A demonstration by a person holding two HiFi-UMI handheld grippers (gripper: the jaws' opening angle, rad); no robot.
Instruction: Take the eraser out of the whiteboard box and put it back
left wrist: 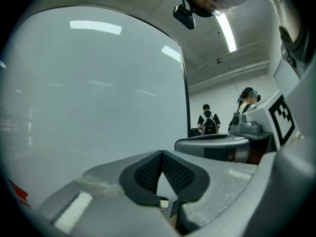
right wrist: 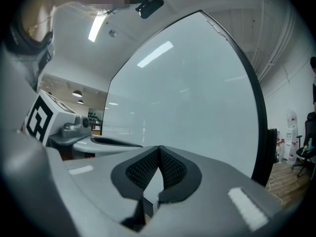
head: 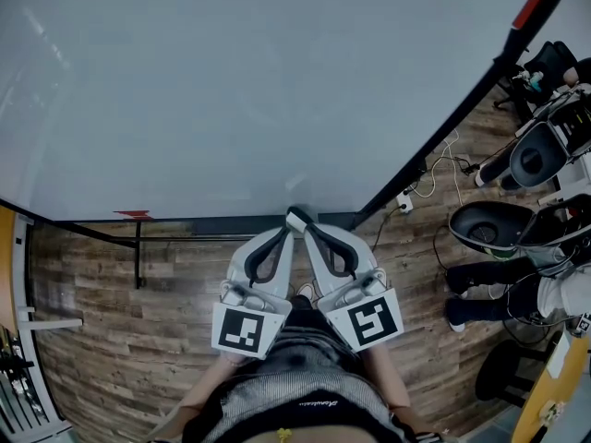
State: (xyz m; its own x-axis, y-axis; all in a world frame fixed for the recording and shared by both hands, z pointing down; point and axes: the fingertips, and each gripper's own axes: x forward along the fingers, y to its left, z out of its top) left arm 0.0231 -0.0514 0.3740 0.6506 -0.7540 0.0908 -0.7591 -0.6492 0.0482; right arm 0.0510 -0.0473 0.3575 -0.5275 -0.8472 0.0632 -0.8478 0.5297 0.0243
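Head view: one whiteboard, two grippers, both clenched and empty.
Left gripper and right gripper are held level, side by side, their tips very near each other at the middle of the whiteboard's lower edge. In each gripper view the two ribbed pads meet at the tip with nothing between them. Each gripper carries one marker cube. Eraser and its box are seen in no view.

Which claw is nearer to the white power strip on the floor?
Right. The right claw is to the left of the power strip in the head view. The left claw sits against the right one's far side, farther left.
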